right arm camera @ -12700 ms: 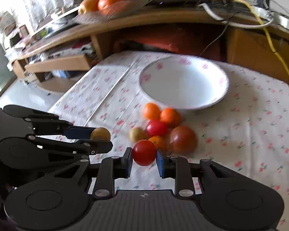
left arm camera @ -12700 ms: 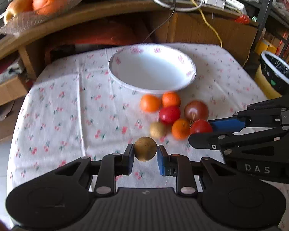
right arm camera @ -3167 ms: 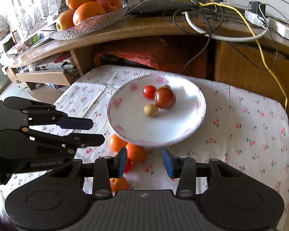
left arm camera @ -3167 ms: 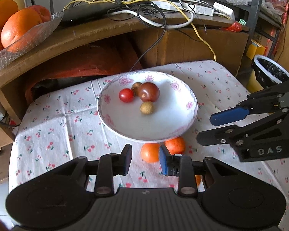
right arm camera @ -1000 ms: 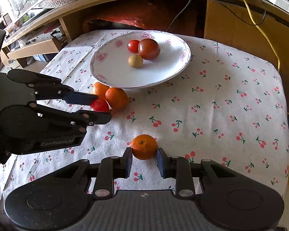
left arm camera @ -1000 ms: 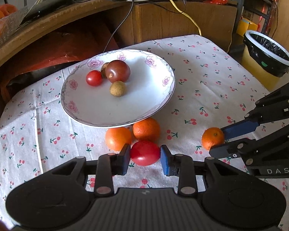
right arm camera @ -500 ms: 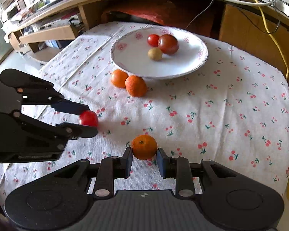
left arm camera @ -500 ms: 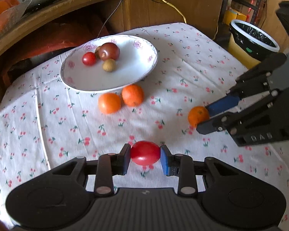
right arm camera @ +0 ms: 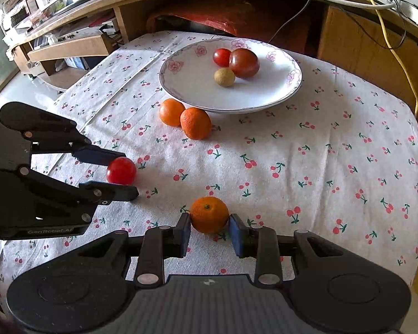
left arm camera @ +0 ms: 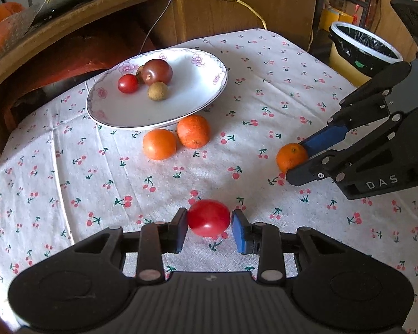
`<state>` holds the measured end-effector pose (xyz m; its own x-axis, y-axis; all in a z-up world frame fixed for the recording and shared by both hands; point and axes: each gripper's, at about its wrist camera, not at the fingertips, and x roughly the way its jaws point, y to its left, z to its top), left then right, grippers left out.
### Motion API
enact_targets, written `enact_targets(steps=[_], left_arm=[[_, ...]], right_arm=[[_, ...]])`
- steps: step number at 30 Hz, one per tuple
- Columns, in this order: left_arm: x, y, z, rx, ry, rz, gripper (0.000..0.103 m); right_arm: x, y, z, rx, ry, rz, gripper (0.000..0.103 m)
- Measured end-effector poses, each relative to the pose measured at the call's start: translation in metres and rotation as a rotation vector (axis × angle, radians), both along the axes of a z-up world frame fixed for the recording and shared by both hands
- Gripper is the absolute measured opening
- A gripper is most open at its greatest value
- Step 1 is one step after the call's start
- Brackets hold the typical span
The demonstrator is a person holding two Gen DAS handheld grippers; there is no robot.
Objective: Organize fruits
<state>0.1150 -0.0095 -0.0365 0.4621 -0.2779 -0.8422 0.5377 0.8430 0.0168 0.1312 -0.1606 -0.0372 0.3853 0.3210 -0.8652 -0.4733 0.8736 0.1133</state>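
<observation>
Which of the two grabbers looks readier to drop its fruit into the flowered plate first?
Roughly even, slightly the left. The left gripper holds a red tomato, the right gripper an orange; the plate looks marginally nearer the left.

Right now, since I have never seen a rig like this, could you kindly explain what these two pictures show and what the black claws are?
The black claws are two hand-held grippers; a person carries one in each hand. Each picture comes from a camera on one gripper, looking along its fingers.

In the left view, the left gripper is shut on a red tomato. In the right view, the right gripper is shut on a small orange.

Below them is a cherry-print tablecloth. A white flowered plate holds a small red tomato, a large dark tomato and a small brown fruit. Two more oranges lie beside the plate.
</observation>
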Motion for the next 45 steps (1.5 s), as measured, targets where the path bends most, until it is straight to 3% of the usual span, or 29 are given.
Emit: enact_targets(steps=[25,45], left_arm=[[-0.001,-0.002,0.004,-0.004,-0.009,0.014,0.040],[0.036,-0.010,0.039,-0.032,-0.114,0.053,0.040]], right_arm=[[-0.004,0.001,0.003,-0.012,-0.009,-0.007,0.025],[0.022,0.010,0.037,0.060,-0.114,-0.056,0.025]])
